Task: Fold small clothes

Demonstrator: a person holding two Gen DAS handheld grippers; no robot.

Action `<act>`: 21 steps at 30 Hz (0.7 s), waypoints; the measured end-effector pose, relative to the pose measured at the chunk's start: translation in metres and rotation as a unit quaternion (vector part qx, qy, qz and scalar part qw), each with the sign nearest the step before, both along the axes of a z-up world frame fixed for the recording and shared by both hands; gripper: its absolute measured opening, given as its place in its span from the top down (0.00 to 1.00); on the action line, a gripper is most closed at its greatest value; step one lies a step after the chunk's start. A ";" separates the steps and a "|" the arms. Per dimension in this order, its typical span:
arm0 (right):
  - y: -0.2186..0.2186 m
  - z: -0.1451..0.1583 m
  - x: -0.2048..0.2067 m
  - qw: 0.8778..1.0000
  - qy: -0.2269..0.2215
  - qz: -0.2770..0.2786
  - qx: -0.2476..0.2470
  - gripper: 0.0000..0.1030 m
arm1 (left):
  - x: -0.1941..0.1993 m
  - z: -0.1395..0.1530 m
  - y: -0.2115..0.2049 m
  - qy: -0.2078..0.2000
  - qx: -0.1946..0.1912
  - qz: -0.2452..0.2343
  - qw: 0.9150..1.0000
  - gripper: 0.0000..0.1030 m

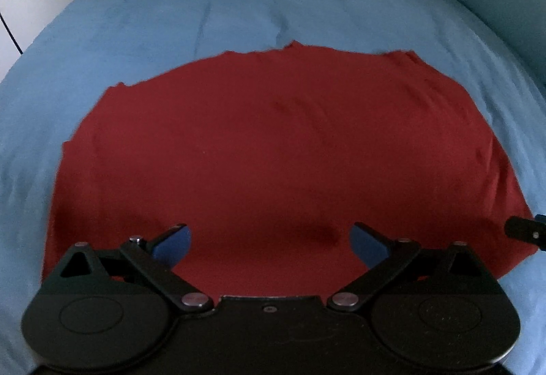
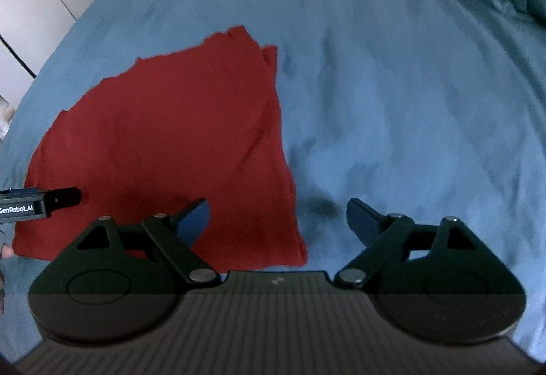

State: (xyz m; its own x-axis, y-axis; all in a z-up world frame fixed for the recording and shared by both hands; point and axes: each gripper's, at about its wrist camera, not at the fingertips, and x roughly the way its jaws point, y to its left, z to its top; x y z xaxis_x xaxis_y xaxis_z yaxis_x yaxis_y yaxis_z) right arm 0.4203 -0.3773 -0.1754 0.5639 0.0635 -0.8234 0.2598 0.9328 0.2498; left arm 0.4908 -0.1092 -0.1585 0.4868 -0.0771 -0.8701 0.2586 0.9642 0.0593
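Red garment lies part-folded on the bed, and neither of my grippers has hold of it.

The blue bedspread (image 1: 143, 33) fills both views; on it the red garment (image 1: 266, 149) lies flat as a compact panel, its right side showing doubled layers, so I judge at least one fold made and a final fold or tidying left. My left gripper (image 1: 271, 238) hangs spread wide above its near edge, empty; my right gripper (image 2: 278, 221) gapes empty too, straddling the near right corner.

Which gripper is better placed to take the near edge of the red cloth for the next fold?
Probably the left gripper: open, centred over the red cloth. The right gripper, also open, straddles the cloth's right edge, mostly over blue bedsheet.
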 end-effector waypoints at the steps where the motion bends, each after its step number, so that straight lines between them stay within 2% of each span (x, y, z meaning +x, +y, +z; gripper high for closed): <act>1: 0.001 -0.003 0.001 1.000 -0.003 -0.002 -0.001 0.07 | 0.001 -0.003 -0.003 0.002 0.001 -0.001 1.000 0.01; 6: 0.013 -0.012 0.008 0.999 -0.019 0.022 -0.013 0.27 | 0.006 -0.014 -0.013 0.006 0.012 -0.008 1.000 0.01; 11: 0.023 -0.016 0.018 0.998 -0.024 0.051 -0.032 0.35 | 0.007 -0.020 -0.010 0.012 0.012 -0.009 1.000 0.01; 13: 0.023 -0.016 0.018 0.998 -0.025 0.058 -0.029 0.45 | 0.009 -0.023 -0.009 0.014 0.012 -0.009 1.000 0.00; 14: 0.023 -0.015 0.018 0.997 -0.025 0.061 -0.027 0.48 | 0.009 -0.024 -0.007 0.014 0.011 -0.010 1.000 0.00; 16: 0.021 -0.012 0.018 0.998 -0.021 0.063 -0.022 0.64 | 0.013 -0.028 -0.004 0.021 0.002 -0.007 1.000 0.00; 18: 0.018 -0.008 0.019 0.998 -0.016 0.054 -0.008 0.73 | 0.016 -0.033 -0.002 0.026 -0.004 -0.006 1.000 0.00; 21: 0.008 -0.001 0.021 0.999 -0.010 0.018 0.041 0.76 | 0.021 -0.037 -0.003 0.031 -0.004 -0.009 0.999 0.00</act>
